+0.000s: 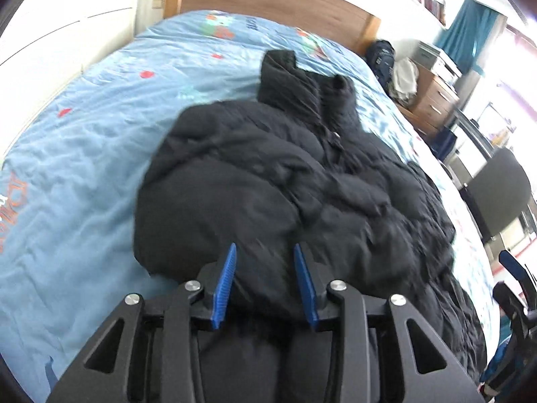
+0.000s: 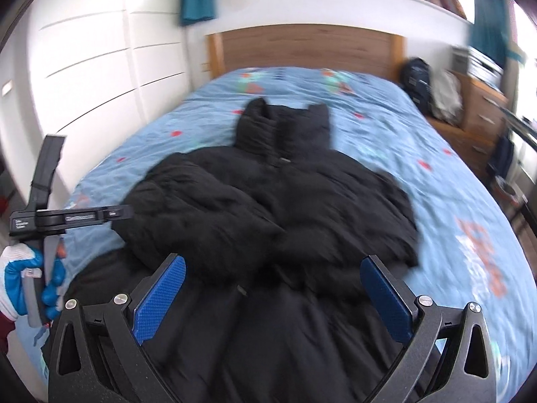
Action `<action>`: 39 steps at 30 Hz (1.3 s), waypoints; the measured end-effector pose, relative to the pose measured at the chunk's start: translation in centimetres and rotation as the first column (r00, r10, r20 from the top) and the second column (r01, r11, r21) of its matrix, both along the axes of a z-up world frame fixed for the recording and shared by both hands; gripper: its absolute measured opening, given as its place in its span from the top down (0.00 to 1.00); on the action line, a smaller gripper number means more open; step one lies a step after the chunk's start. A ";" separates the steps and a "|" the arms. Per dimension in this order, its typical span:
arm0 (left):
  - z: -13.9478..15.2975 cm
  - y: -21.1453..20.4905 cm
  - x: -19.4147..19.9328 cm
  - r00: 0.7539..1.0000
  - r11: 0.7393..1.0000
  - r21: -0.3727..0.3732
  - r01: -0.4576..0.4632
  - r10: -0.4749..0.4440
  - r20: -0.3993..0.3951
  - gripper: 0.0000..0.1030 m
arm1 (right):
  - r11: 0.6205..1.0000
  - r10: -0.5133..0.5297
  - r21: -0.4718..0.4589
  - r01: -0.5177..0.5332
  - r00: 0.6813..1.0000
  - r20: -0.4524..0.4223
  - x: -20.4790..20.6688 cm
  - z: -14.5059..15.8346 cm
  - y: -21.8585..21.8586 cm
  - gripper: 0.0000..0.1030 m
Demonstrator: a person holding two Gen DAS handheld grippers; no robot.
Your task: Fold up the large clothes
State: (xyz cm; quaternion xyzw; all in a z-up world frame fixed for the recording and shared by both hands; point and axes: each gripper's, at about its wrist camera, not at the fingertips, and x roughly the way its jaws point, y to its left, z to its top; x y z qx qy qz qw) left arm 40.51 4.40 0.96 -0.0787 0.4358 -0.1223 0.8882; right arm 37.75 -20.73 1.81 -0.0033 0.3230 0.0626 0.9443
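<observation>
Item: black padded jacket (image 2: 268,201), laid front-up along the middle of the bed (image 2: 453,201), collar toward the headboard (image 2: 302,47), both sleeves crossed over the chest, likely so the body can be folded next.

Left claw (image 1: 265,262): partly open, nothing between its pads, poised just above the lower hem. Gloved hand (image 2: 23,275) grips its handle.

Right claw (image 2: 273,285): wide open, empty, over the hem.

Writing: orange lettering on the duvet, too blurred to read; small print on the left device, illegible.
</observation>
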 end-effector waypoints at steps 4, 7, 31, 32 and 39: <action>-0.7 0.5 1.9 0.999 0.999 0.037 -0.036 0.035 0.021 0.65 | 0.997 0.078 -0.007 -0.078 0.997 -0.002 3.8 -0.8 3.9 0.01; -2.1 0.6 3.0 0.999 0.998 0.052 -0.043 0.042 0.017 0.65 | 0.994 0.105 -0.011 -0.105 0.994 -0.040 6.2 -2.9 5.5 0.01; -5.1 -1.6 3.9 0.997 0.993 0.112 -0.032 0.024 0.071 0.59 | 0.986 0.160 -0.017 -0.165 0.973 -0.165 6.3 -9.0 5.0 0.01; -4.4 -1.6 4.3 0.996 0.994 0.100 -0.039 0.031 0.083 0.57 | 0.986 0.160 -0.018 -0.165 0.977 -0.140 6.1 -8.2 5.1 0.01; -2.4 -3.3 9.7 0.994 0.990 0.124 -0.063 0.051 0.095 0.51 | 0.992 0.105 -0.059 -0.110 0.991 -0.079 8.6 -6.4 6.1 0.01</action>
